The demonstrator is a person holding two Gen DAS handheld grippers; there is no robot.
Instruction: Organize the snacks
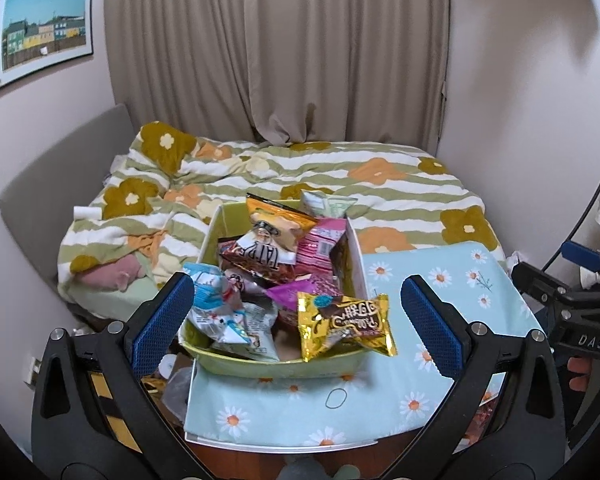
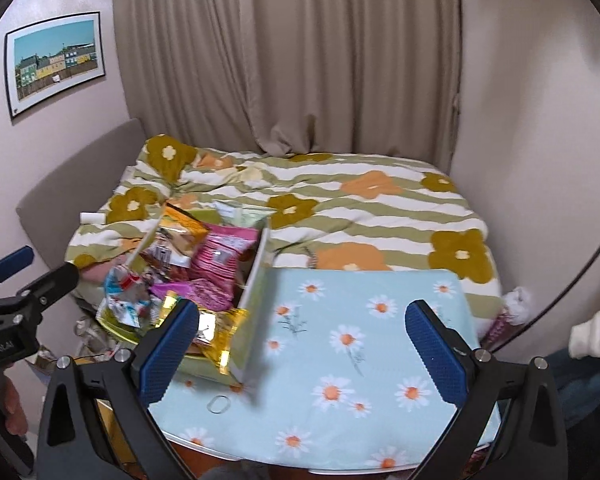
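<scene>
A yellow-green box (image 1: 276, 366) (image 2: 256, 292) full of snack packets stands on the left part of a daisy-print table cover (image 1: 440, 280) (image 2: 360, 320). A gold packet (image 1: 346, 326) (image 2: 220, 340) hangs over its near rim. An orange packet (image 1: 280, 220), a pink one (image 1: 320, 248) (image 2: 224, 256) and a blue-white one (image 1: 220, 312) (image 2: 124, 300) lie in the pile. My left gripper (image 1: 298, 322) is open, its blue pads either side of the box's near end. My right gripper (image 2: 302, 348) is open above the bare cover, to the right of the box.
Behind the table lies a bed with a striped flower duvet (image 1: 300, 172) (image 2: 340, 200), and curtains (image 1: 276, 48) hang beyond it. The right gripper's body (image 1: 572, 312) sits at the table's right edge. Clutter (image 1: 172, 384) lies on the floor at the left.
</scene>
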